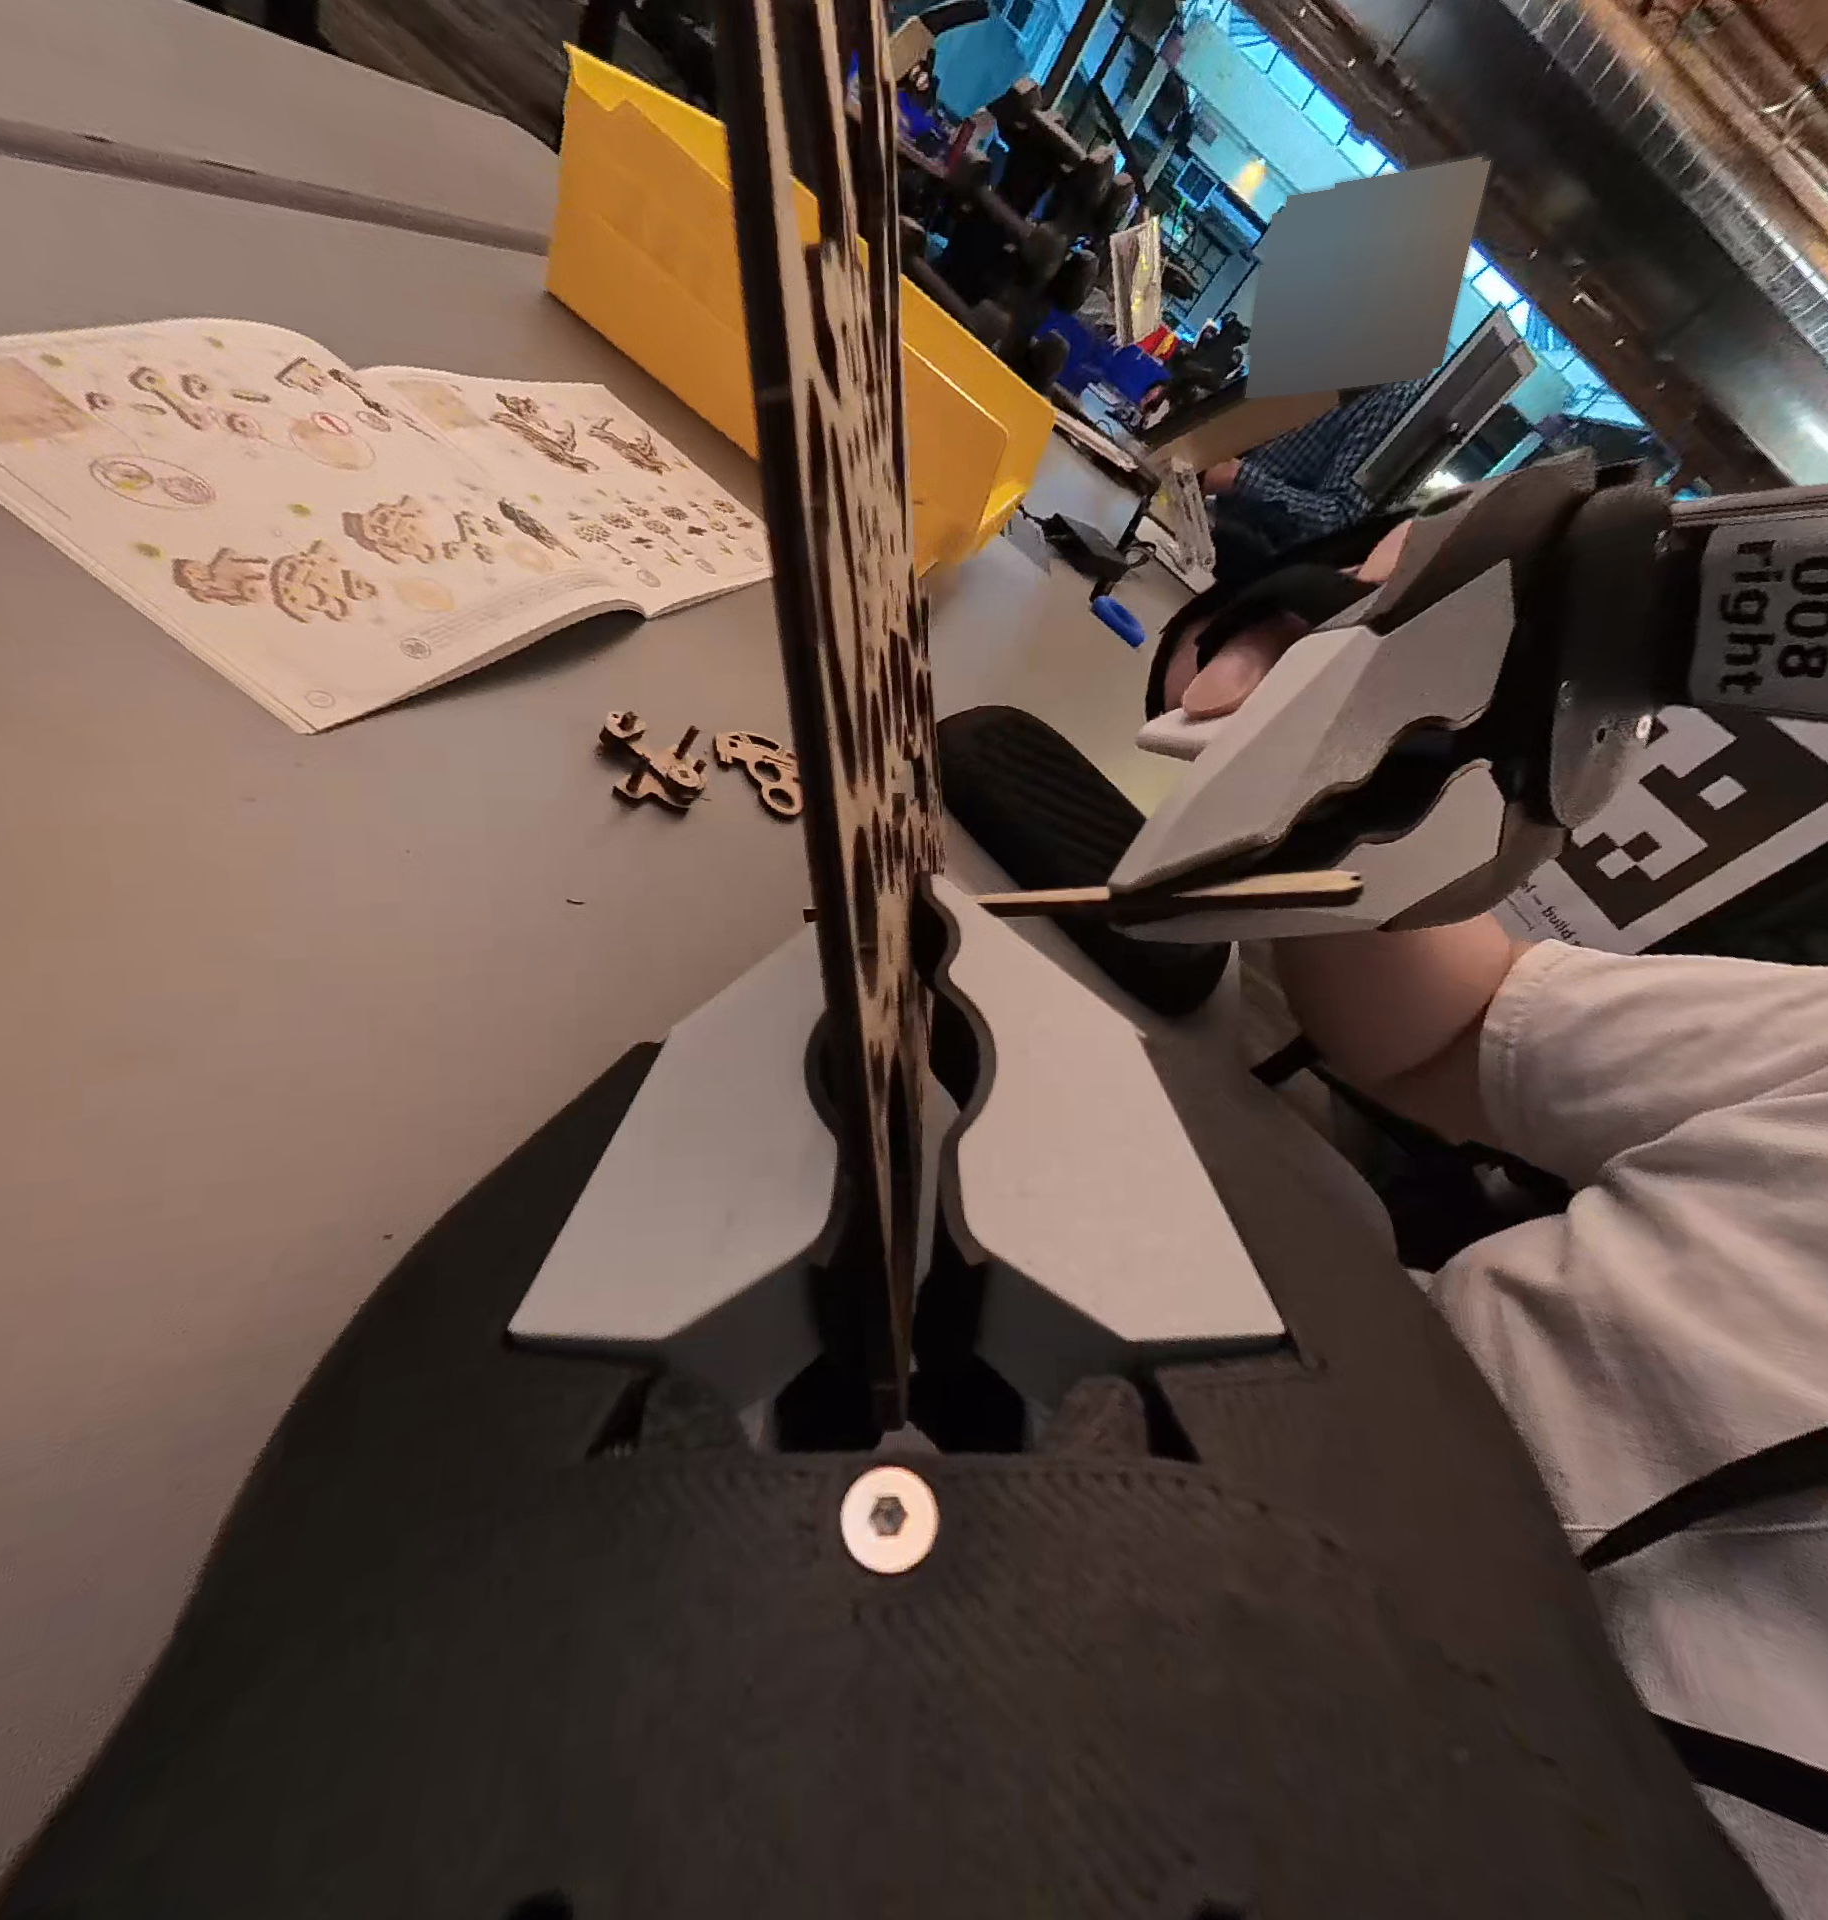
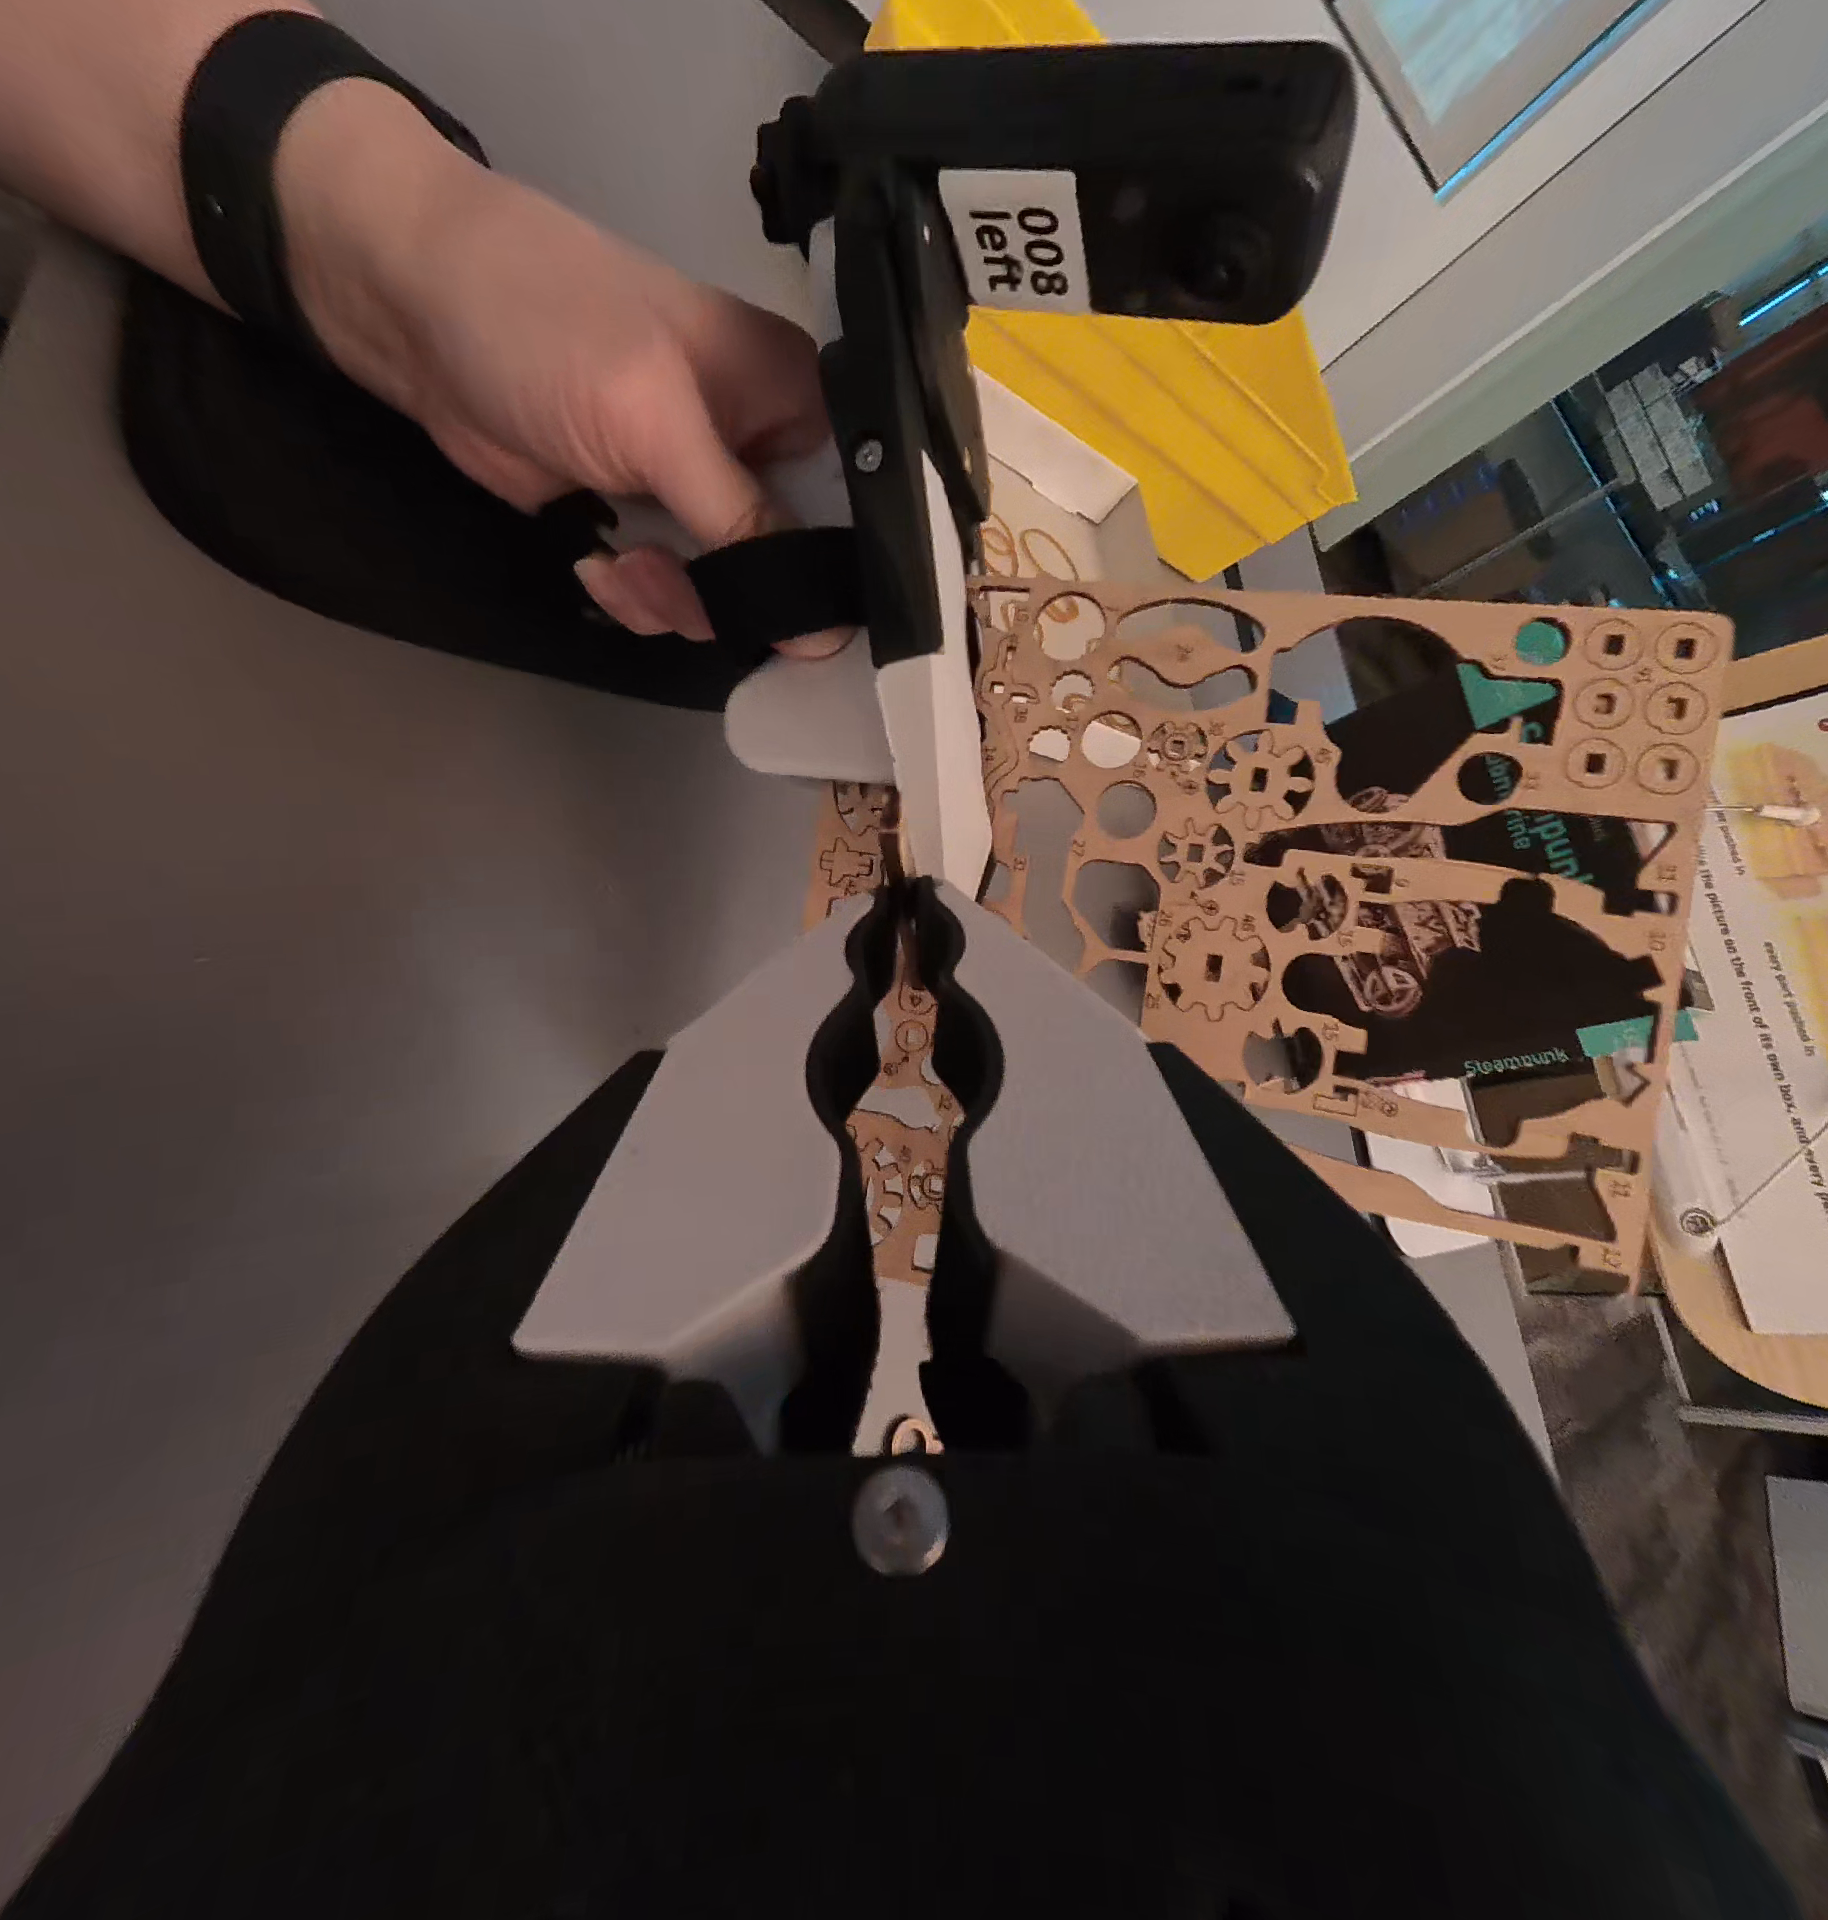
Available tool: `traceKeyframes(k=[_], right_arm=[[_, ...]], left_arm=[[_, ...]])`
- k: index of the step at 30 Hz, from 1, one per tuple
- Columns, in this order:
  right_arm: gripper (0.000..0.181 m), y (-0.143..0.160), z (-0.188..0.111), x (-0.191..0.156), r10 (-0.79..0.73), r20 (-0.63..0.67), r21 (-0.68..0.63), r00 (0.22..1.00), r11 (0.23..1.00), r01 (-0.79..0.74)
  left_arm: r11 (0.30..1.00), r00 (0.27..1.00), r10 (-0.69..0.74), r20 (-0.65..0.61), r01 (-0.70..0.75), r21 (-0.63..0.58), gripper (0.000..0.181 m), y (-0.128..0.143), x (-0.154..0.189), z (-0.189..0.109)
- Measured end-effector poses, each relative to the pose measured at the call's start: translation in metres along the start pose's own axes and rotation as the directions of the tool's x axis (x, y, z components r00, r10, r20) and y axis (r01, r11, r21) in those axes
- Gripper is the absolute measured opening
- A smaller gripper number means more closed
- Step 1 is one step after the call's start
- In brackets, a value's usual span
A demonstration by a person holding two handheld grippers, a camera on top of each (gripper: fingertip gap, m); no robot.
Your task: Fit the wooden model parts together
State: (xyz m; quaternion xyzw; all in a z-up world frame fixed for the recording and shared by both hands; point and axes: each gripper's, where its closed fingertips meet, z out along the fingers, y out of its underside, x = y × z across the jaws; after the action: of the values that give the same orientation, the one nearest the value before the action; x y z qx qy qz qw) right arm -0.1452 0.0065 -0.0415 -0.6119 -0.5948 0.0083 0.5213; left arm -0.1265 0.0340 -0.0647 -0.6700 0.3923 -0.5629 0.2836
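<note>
The left hand-held gripper (image 1: pixel 894 1049) is pressed together on a thin wooden sheet (image 1: pixel 858 582) of laser-cut model parts, which stands on edge between its grey fingers (image 1: pixel 702 1174) and runs up past the top of the left wrist view. In the right wrist view the same sheet (image 2: pixel 1336 894) spreads out flat-on to the right of the left hand-held gripper (image 2: pixel 925 831), full of cut-out gears, rings and empty holes.

The right hand-held gripper (image 1: pixel 1128 902) comes in from the right of the left one and pinches a thin flat wooden piece (image 1: pixel 1232 890), seen edge-on, whose free end points at the sheet just beside the left fingertips. From the right wrist view its own fingers (image 2: pixel 723 1122) are nearly together, tips close to the sheet's edge, with wood showing in the wavy gap between them; which piece that wood belongs to I cannot tell.

A person's hand (image 2: pixel 536 384) with a black wrist strap holds the left hand-held gripper, and a pale sleeve (image 1: pixel 1658 1195) lies to the right of it.

On the grey bench (image 1: pixel 214 987), beyond and left of the left hand-held gripper, lie an open instruction booklet (image 1: pixel 349 499) and, nearer, a few small loose wooden parts (image 1: pixel 697 774). A yellow bin (image 1: pixel 681 270) stands farther back, behind the sheet.
</note>
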Motion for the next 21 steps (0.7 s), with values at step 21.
traceKeyframes(k=[21], right_arm=[[0.001,-0.02,-0.041,0.004,0.234,0.043,0.492,0.971,0.841,-0.225]], left_arm=[[0.951,0.87,-0.279,-0.406,0.308,0.004,0.001,-0.013,0.036,-0.007]])
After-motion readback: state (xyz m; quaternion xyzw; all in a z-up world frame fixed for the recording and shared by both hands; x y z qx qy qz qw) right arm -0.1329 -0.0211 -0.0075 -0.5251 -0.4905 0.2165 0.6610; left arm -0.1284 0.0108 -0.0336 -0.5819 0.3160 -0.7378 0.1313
